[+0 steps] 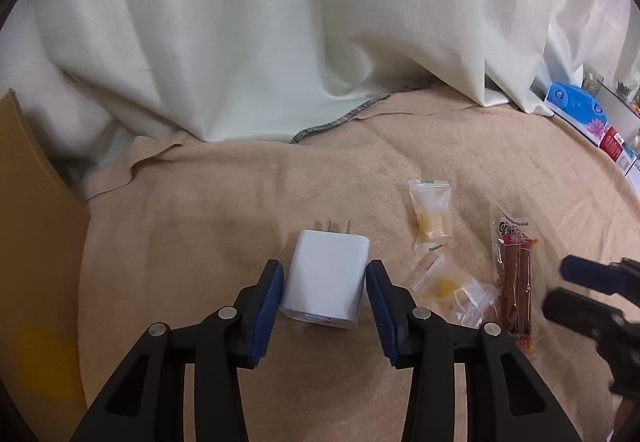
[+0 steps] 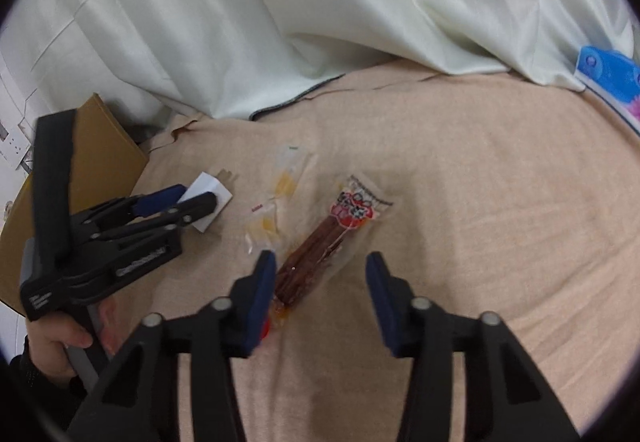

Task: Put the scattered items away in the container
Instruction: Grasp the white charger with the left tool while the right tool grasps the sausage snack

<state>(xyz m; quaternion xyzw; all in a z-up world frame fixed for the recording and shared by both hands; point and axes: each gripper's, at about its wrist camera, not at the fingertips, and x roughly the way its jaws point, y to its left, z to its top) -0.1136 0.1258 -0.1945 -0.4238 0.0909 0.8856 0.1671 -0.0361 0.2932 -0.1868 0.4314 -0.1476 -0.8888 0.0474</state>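
The white plug adapter (image 1: 325, 282) is seen lying on the beige blanket (image 1: 240, 193), prongs pointing away from the left gripper (image 1: 325, 284), whose blue pads are set on either side of its body; the left pad seems to touch it, while a thin gap is seen at the right pad, so a firm pinch cannot be confirmed. In the right wrist view most of the adapter (image 2: 208, 197) is hidden behind that gripper (image 2: 196, 197). Just right of the adapter two clear sachets of yellow pieces are found, one farther (image 1: 431, 215) and one nearer (image 1: 454, 288); their small print cannot be read. Beyond these, a brown snack stick packet (image 2: 320, 242) is seen, its red-and-white label blurred beyond reading and its near end covered by a finger of the right gripper (image 2: 321, 278), which is spread wide above it and grasps nothing. Left of the adapter a cardboard box (image 1: 28, 201) is cut off by the frame edge. Far to the adapter's right a blue tissue pack (image 1: 576, 105) is partly hidden under the white curtain (image 1: 280, 21).
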